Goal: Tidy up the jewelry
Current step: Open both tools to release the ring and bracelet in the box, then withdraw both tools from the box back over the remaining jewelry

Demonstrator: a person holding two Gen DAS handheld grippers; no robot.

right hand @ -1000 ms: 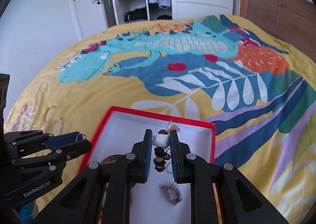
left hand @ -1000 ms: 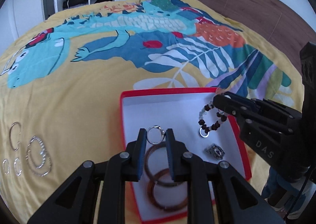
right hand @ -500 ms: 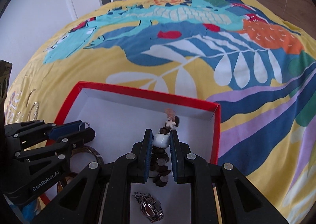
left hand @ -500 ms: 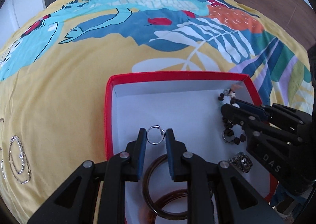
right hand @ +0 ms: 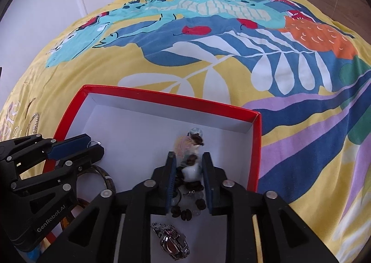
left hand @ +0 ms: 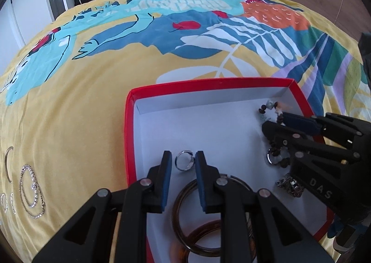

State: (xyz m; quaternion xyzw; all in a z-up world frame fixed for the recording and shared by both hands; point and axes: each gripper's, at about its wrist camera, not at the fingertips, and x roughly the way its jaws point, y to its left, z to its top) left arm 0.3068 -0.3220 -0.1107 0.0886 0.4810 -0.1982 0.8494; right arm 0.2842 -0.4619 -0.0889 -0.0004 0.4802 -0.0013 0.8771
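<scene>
A red box with a white inside (left hand: 208, 83) (right hand: 162, 96) lies on the bed. My left gripper (left hand: 183, 157) (right hand: 96, 144) reaches down into its near left part. Its jaws are opening, and a silver ring (left hand: 184, 163) lies between them on the box floor, with small gaps to both pads. My right gripper (right hand: 188, 155) (left hand: 274, 121) is in the right part of the box, jaws opening too. A bracelet of dark and white beads (right hand: 191, 173) (left hand: 270, 107) lies heaped between its pads, free of them.
Two brown bangles (left hand: 199, 205) and a silver linked piece (right hand: 172, 239) (left hand: 289, 185) also lie in the box. On the yellow patterned bedspread to the left lie sparkling hoops (left hand: 32, 191) and plain thin hoops (left hand: 9, 163). Behind the bed stand a wardrobe and a wooden headboard.
Both grippers came down into the box and their jaws widened. The ring and the beaded bracelet, hanging pinched before, now rest on the box floor.
</scene>
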